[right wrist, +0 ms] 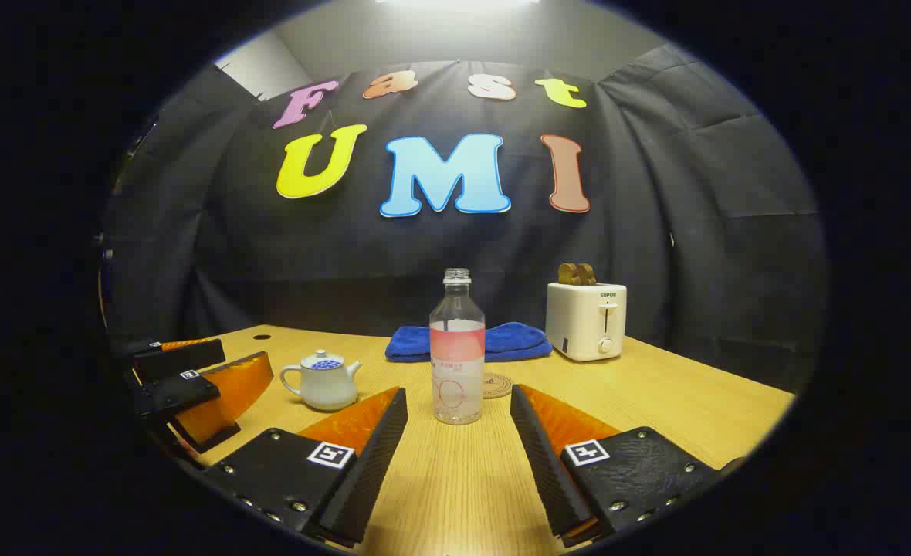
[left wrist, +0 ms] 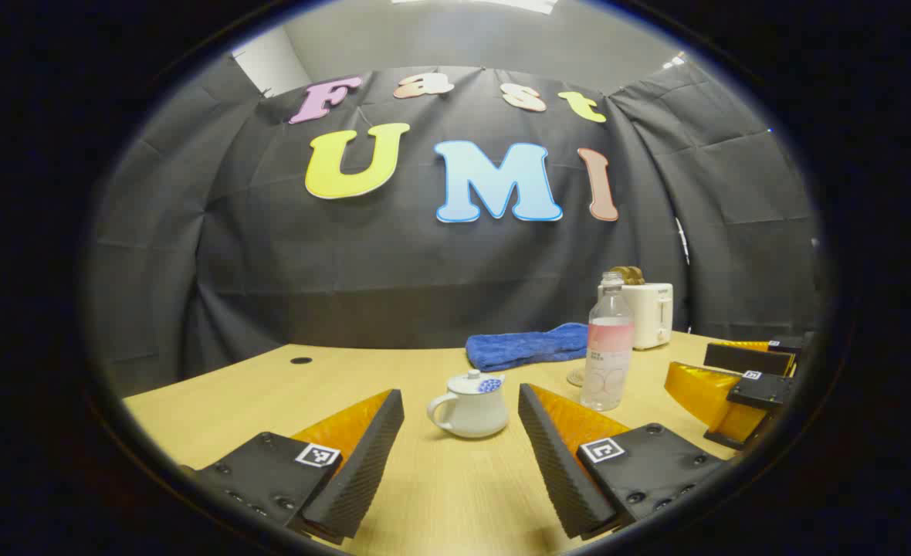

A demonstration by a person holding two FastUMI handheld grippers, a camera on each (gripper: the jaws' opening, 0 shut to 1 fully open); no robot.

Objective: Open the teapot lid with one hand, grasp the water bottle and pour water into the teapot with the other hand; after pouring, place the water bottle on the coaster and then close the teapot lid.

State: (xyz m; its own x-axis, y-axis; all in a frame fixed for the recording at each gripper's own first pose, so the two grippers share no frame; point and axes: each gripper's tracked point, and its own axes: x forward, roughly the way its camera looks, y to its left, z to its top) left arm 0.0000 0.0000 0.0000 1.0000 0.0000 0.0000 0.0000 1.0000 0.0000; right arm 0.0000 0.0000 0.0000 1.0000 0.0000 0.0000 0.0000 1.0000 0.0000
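Note:
A small white teapot with a blue-patterned lid stands on the wooden table, just beyond my open left gripper, lid on. To its right rises a clear uncapped water bottle with a pink label. In the right gripper view the bottle stands straight ahead of my open right gripper, with the teapot to its left and a round coaster just behind it to the right. Each gripper appears at the edge of the other's view, the right gripper and the left gripper.
A folded blue towel lies at the back of the table. A white toaster with toast in it stands at the back right. A small dark hole marks the tabletop at the far left.

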